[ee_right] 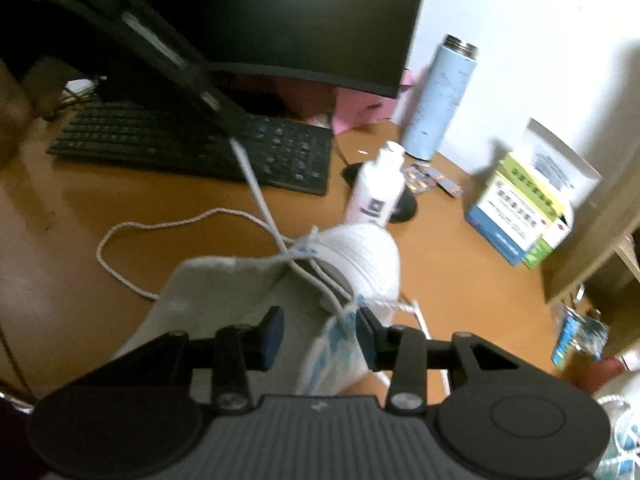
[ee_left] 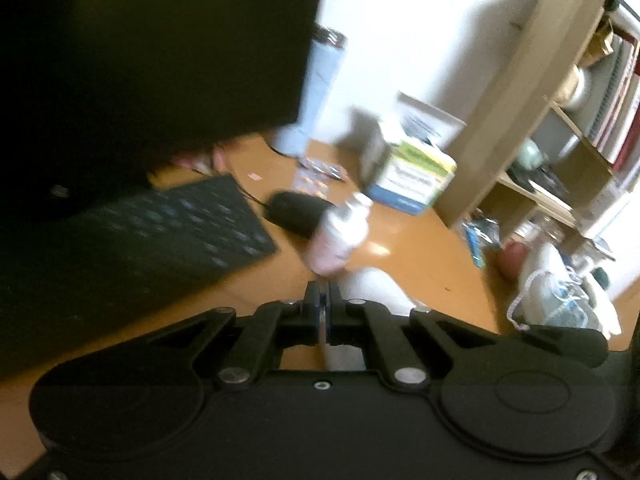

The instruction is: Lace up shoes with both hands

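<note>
Lacing step in hand. The left gripper is clamping the end of the white lace, jaws fully closed, and holding it taut, up and away from the shoe. The right gripper is hanging over the shoe with its jaws partly apart; lace strands are passing between the pads, but nothing is being pinched. The shoe, white and grey, is lying directly ahead of the right gripper, toe pointing away; a slack loop of lace is trailing off to the left.

Next move, by my reckoning: the right gripper needs to close on the free strand near the eyelets.

Surface: an orange-brown desk. Farther ahead are standing a keyboard, a monitor, a small bottle and a pale flask. Motion blur throughout.
</note>
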`<state>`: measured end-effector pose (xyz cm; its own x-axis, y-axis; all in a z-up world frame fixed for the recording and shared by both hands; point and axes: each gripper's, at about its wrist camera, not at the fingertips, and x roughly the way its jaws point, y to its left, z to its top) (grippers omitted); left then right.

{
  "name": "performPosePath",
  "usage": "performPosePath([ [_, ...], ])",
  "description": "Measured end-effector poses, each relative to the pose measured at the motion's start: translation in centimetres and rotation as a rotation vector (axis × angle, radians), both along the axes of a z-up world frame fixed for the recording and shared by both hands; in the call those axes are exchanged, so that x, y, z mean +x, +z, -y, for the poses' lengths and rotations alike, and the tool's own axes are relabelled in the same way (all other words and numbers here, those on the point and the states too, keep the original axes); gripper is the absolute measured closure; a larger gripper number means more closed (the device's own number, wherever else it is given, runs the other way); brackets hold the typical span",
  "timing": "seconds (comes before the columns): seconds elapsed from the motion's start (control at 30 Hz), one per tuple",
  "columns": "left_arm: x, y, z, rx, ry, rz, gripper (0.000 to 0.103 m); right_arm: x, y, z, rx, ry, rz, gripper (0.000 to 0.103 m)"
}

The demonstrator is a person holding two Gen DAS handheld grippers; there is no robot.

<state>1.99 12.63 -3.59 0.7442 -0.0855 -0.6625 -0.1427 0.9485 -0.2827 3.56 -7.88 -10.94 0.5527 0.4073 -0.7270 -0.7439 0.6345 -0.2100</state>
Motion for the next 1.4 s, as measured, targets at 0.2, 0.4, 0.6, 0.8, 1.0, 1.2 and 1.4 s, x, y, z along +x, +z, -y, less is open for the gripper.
performPosePath([
  [0.2, -4.3, 1.2, -3.0, 0.050, 0.098, -0.008, 0.103, 0.6, -0.1, 1.2, 0.024, -0.066, 0.002, 0.063],
  [0.4, -8.3, 1.9, -5.0, 0.087, 0.194, -0.017, 0.103, 0.6, -0.2, 1.5, 0.040, -0.078, -0.005, 0.063],
  [0.6, -11.6, 3.0, -7.3, 0.147, 0.305, -0.016, 0.103, 0.8, -0.2, 1.8, 0.051, -0.087, -0.015, 0.061],
  [0.8, -14.3, 3.8, -9.1, 0.189, 0.379, -0.024, 0.103, 1.0, -0.3, 1.8, 0.058, -0.088, -0.024, 0.060],
  [1.0, -18.3, 4.0, -11.4, 0.231, 0.488, -0.057, 0.103, 1.2, -0.4, 1.9, 0.063, -0.090, -0.031, 0.060],
  [1.2, -22.6, 4.3, -13.8, 0.267, 0.605, -0.093, 0.103, 1.3, -0.5, 2.0, 0.064, -0.088, -0.036, 0.059],
  [1.4, -25.2, 4.6, -15.0, 0.289, 0.683, -0.121, 0.103, 1.5, -0.6, 2.1, 0.066, -0.086, -0.042, 0.057],
])
